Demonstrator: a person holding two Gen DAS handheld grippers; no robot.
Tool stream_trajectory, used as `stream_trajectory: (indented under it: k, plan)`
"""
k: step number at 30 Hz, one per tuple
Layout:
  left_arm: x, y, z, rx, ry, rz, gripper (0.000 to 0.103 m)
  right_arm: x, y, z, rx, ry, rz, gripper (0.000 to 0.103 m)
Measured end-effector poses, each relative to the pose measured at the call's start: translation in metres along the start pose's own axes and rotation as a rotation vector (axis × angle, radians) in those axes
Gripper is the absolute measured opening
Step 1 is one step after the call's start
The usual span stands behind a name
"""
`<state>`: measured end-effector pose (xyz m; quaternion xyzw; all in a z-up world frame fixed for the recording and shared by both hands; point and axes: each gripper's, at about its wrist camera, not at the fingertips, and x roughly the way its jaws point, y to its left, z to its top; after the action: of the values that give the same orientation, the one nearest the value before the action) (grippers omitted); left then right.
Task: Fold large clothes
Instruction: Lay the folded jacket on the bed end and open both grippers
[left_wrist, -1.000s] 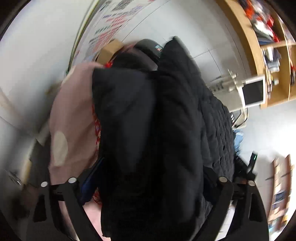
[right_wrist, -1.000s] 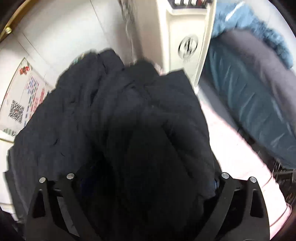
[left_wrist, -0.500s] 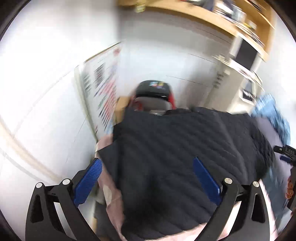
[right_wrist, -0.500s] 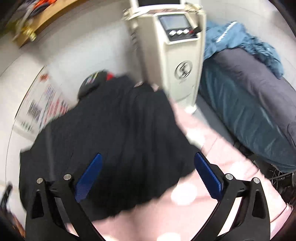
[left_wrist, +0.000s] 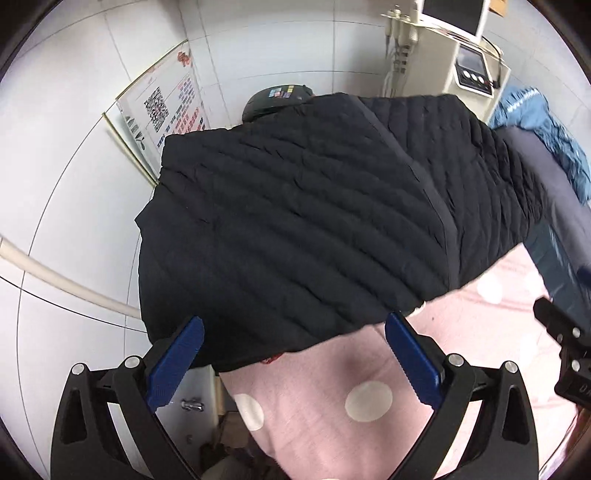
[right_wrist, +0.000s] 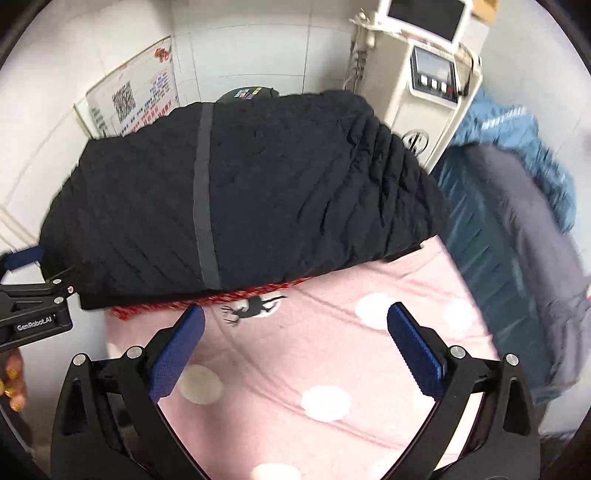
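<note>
Black quilted jacket (right_wrist: 240, 206) lies folded at 12 o'clock on the pink polka-dot sheet (right_wrist: 332, 350); left gripper (left_wrist: 293, 354) and right gripper (right_wrist: 295, 343) jaws both wide open, gripping nothing.

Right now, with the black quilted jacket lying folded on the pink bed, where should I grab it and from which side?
Probably the near edge of the black quilted jacket, coming in low over the pink polka-dot cover. That folded edge sits raised and faces both open grippers: right gripper right of the grey zipper strip, left gripper near its left corner.
</note>
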<state>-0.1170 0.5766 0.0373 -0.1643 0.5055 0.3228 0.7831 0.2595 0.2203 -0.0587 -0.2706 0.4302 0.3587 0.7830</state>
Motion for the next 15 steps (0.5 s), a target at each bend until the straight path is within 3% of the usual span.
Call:
stream_trajectory:
  k: [15]
  plan:
    - [-0.010, 0.013, -0.015, -0.069, 0.037, -0.021, 0.097, -0.009, 0.009, 0.012, -0.040, -0.028, 0.005, 0.098]
